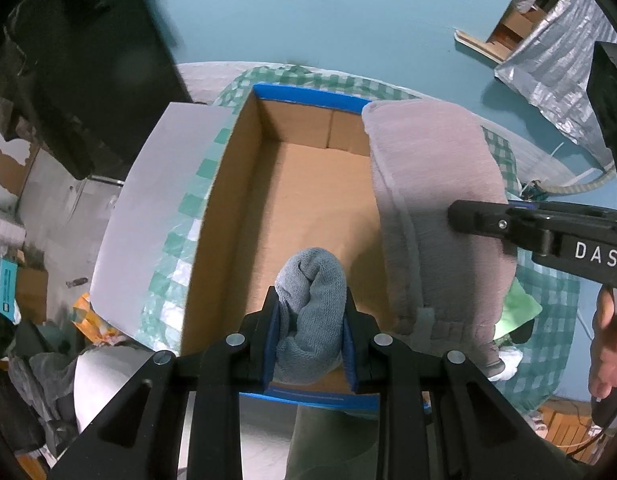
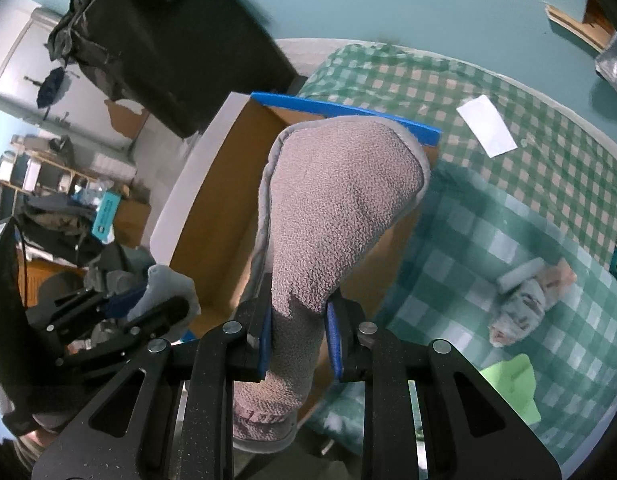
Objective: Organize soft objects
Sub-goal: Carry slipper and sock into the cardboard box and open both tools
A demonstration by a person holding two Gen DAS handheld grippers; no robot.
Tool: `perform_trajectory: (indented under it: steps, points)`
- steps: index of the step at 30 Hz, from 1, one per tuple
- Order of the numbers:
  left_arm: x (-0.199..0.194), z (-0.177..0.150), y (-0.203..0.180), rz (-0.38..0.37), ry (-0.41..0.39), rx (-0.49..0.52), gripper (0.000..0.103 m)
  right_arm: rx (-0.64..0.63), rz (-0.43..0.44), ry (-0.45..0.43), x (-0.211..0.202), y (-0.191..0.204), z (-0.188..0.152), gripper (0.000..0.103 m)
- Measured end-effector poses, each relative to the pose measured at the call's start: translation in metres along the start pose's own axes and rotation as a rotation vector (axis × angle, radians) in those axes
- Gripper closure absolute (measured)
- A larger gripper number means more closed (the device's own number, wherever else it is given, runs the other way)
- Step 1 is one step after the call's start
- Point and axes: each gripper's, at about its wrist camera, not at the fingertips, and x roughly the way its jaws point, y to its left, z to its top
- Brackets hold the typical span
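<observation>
Left gripper [image 1: 310, 344] clenched on a rolled grey sock [image 1: 312, 312] above the near end of the open cardboard box [image 1: 228, 184]; right gripper [image 2: 296, 344] clamped on a grey fleece slipper [image 2: 340, 200] hanging over the box's right wall, checked cloth [image 2: 508, 216] beneath.

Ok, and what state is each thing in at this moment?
Cardboard box: open, nothing on its visible floor.
Grey rolled cloth: clamped in left gripper, over the box.
Pinkish-grey towel: folded, clamped in right gripper.
Patterned cloth bundle: lying on the checked cover.
</observation>
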Motion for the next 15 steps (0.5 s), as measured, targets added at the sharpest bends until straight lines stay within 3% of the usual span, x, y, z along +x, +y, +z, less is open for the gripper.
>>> perform_trajectory:
  steps: [5, 8, 14, 15]
  points:
    - [0.007, 0.002, 0.015, 0.006, 0.017, -0.014, 0.076, -0.007, -0.01, 0.026, 0.018, 0.009, 0.007, 0.081]
    - [0.012, 0.003, 0.02, 0.009, 0.031, -0.013, 0.066, -0.002, -0.009, 0.044, 0.028, 0.014, 0.009, 0.079]
    - [0.017, 0.004, 0.028, 0.024, 0.041, -0.018, 0.045, 0.025, -0.018, 0.046, 0.034, 0.016, 0.008, 0.065]
    - [0.018, 0.004, 0.029, 0.026, 0.041, -0.016, 0.044, 0.032, -0.021, 0.044, 0.034, 0.015, 0.008, 0.057]
